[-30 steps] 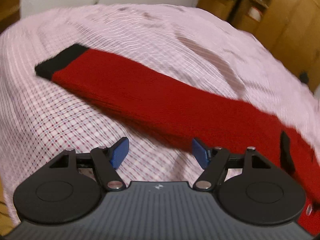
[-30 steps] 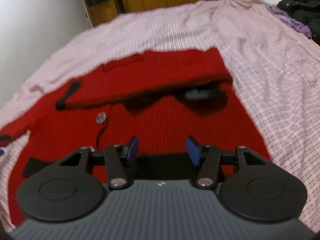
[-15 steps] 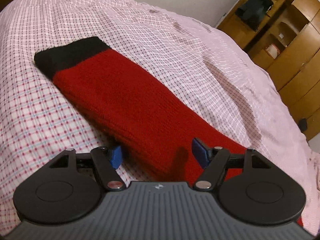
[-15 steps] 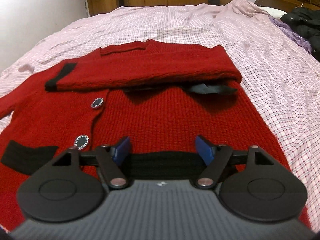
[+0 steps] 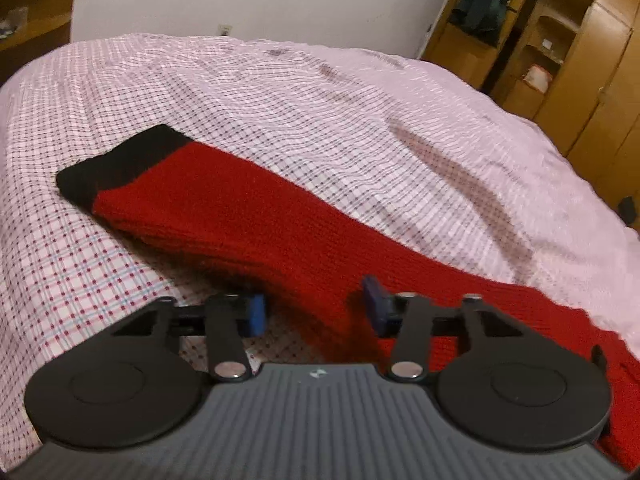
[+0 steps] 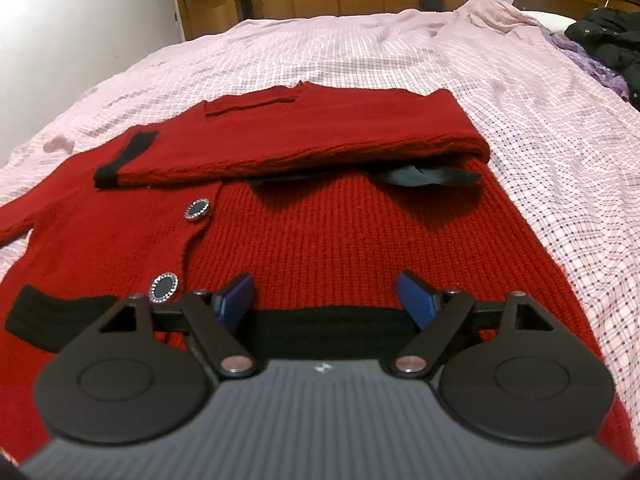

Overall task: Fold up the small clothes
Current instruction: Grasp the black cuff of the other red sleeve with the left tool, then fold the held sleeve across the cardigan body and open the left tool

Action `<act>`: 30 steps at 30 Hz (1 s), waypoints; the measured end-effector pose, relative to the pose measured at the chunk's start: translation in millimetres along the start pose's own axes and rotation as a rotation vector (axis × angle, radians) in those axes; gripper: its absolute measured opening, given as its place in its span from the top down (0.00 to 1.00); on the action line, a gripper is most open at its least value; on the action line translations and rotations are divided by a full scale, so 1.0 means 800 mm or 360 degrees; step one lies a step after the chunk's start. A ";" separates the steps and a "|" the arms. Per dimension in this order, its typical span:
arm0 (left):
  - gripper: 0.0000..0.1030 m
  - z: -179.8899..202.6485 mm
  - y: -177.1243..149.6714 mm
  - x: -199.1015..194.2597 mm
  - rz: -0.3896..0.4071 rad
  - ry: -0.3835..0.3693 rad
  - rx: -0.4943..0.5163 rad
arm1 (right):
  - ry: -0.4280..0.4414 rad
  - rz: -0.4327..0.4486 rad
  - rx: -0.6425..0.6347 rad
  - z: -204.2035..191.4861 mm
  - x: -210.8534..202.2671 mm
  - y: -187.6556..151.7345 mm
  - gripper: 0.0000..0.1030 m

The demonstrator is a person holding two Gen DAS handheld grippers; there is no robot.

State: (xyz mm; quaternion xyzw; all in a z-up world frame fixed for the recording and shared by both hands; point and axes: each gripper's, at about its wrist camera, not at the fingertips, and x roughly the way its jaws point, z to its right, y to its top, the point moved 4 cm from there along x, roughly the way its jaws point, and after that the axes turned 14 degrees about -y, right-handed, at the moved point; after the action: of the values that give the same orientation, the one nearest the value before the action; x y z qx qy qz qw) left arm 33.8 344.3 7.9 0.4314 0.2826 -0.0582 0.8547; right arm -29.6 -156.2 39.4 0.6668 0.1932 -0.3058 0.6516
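A red knitted cardigan with a black hem and round buttons lies flat on the bed. One sleeve is folded across its chest. The other sleeve, with a black cuff, stretches out over the sheet. My left gripper straddles that sleeve's near edge; its jaws are closing, with the knit between them, and the gap is still wide. My right gripper hovers over the hem, its jaws opening with nothing gripped.
The bed wears a pink checked sheet with soft wrinkles. Wooden wardrobes stand beyond its far side. A dark pile of clothes and a purple cloth lie at the right edge of the bed.
The left jaws have narrowed around the sleeve's near edge after sliding along it. The right jaws have widened, and the folded sleeve has come to rest on the chest.
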 end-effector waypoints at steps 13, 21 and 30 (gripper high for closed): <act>0.73 0.081 0.032 -0.051 0.0114 -0.0398 0.0102 | 0.0094 0.0014 0.0117 0.015 -0.005 0.000 0.21; 0.79 0.150 0.034 -0.067 0.0108 -0.0575 0.0213 | 0.0200 0.0021 0.0250 0.032 -0.007 0.000 0.21; 0.79 0.231 0.025 -0.079 0.0057 -0.0756 0.0265 | 0.0315 0.0032 0.0383 0.050 -0.010 0.004 0.23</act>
State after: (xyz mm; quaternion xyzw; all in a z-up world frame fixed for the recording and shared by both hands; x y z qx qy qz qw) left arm 67.8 205.4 142.0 0.4796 0.0603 -0.1658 0.8596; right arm -39.6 -194.6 48.4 0.7689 0.2116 -0.2531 0.5478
